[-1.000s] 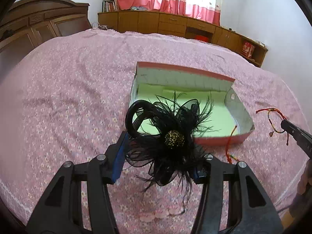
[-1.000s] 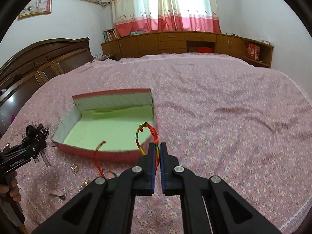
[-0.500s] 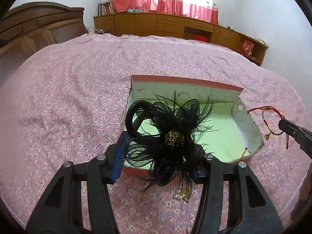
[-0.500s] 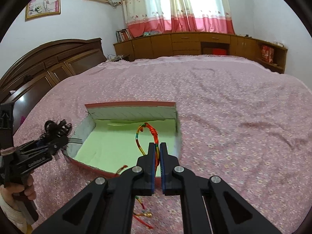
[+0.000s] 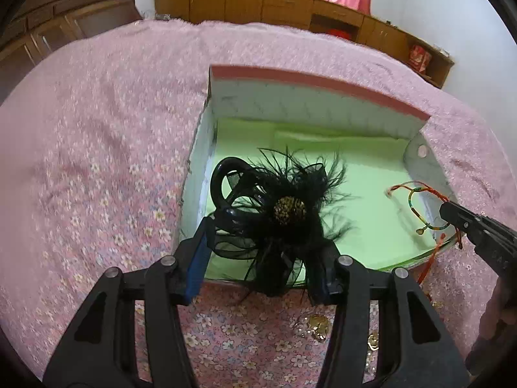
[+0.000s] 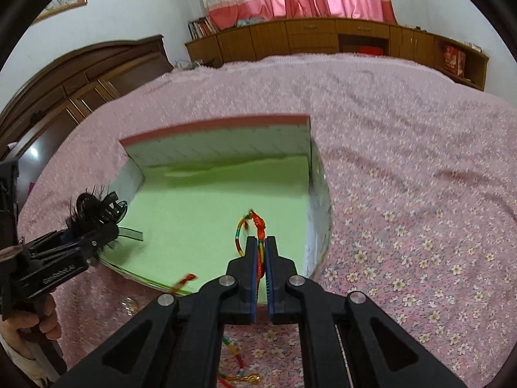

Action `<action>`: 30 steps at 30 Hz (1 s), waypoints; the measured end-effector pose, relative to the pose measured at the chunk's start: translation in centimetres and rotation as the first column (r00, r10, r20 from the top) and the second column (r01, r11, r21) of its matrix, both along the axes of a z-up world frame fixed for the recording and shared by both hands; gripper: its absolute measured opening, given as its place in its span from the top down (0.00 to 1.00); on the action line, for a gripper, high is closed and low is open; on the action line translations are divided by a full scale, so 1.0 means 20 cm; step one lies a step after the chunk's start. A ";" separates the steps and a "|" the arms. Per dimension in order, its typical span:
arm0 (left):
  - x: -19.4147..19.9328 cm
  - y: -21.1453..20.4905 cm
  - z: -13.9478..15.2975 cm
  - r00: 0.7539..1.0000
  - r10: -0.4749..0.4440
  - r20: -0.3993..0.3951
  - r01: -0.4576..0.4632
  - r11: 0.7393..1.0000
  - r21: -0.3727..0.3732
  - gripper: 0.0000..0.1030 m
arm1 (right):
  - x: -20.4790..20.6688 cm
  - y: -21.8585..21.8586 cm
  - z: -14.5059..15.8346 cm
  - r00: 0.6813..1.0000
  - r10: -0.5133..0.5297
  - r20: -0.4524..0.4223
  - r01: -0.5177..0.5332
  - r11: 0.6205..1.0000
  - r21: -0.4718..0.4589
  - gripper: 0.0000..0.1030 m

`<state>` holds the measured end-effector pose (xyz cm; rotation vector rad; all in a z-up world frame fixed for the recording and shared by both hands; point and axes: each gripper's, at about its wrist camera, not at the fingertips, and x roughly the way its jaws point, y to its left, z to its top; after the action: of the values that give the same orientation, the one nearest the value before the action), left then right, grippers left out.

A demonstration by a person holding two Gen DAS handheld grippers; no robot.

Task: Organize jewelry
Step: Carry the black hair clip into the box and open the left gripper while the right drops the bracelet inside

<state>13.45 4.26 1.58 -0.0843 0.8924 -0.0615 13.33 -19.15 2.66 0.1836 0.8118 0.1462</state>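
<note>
A pink box [image 5: 320,80] with a pale green lining [image 6: 206,207] lies open on the bed. My left gripper [image 5: 265,252] is shut on a black feathered hair clip [image 5: 281,207] with a gold bead centre, held over the box's near left corner. My right gripper [image 6: 261,242] is shut on a red and multicoloured cord bracelet [image 6: 255,226], held over the box's near right part. In the left wrist view the right gripper [image 5: 452,211] shows at the right with the bracelet [image 5: 416,200] hanging from it. The left gripper [image 6: 93,229] appears at the left in the right wrist view.
Small gold pieces [image 5: 318,325] lie on the flowered pink bedspread [image 5: 97,161] in front of the box. More coloured cords [image 6: 239,375] trail below the right gripper. A dark wooden headboard [image 6: 80,74] stands at the left, low cabinets [image 6: 323,35] behind the bed.
Both grippers have moved forward and down toward the box, each keeping its hold. The clip now hangs over the box's near edge, the bracelet over the green lining.
</note>
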 end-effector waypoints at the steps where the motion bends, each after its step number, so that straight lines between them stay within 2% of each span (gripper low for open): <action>1: 0.00 0.00 -0.01 1.000 0.004 -0.007 -0.004 1.000 0.005 0.55 | 0.01 0.00 -0.02 1.000 -0.002 -0.012 0.002 1.000 -0.006 0.95; 7: 0.00 -0.06 -0.01 0.999 0.009 -0.041 -0.008 0.999 0.041 0.55 | 0.05 -0.02 -0.06 0.999 -0.015 -0.035 0.013 0.999 -0.042 0.95; 11: -0.02 -0.06 -0.02 0.997 0.019 -0.075 -0.018 1.000 0.011 0.56 | 0.08 -0.05 -0.08 0.998 -0.029 -0.048 0.025 0.997 -0.077 0.97; 13: -0.04 -0.09 -0.02 0.996 0.013 -0.083 -0.011 1.000 0.019 0.56 | 0.09 -0.08 -0.09 0.998 -0.037 -0.053 0.033 0.996 -0.083 0.97; 17: -0.04 -0.13 -0.02 0.997 0.007 -0.078 -0.003 0.998 0.059 0.55 | 0.10 -0.10 -0.09 0.998 -0.042 -0.055 0.038 0.996 -0.075 0.97; 21: -0.01 -0.15 0.00 0.997 0.008 -0.075 -0.004 0.999 0.051 0.56 | 0.09 -0.08 -0.09 0.998 -0.044 -0.055 0.040 0.997 -0.073 0.97; 30: 0.14 -0.14 0.02 0.998 0.013 -0.056 -0.008 0.996 0.091 0.57 | 0.13 -0.08 -0.06 0.999 -0.033 -0.041 0.032 0.999 -0.033 0.96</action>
<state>16.16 1.53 1.95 -0.0059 0.9494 -0.0091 15.86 -20.82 1.55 0.1696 0.8520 0.0987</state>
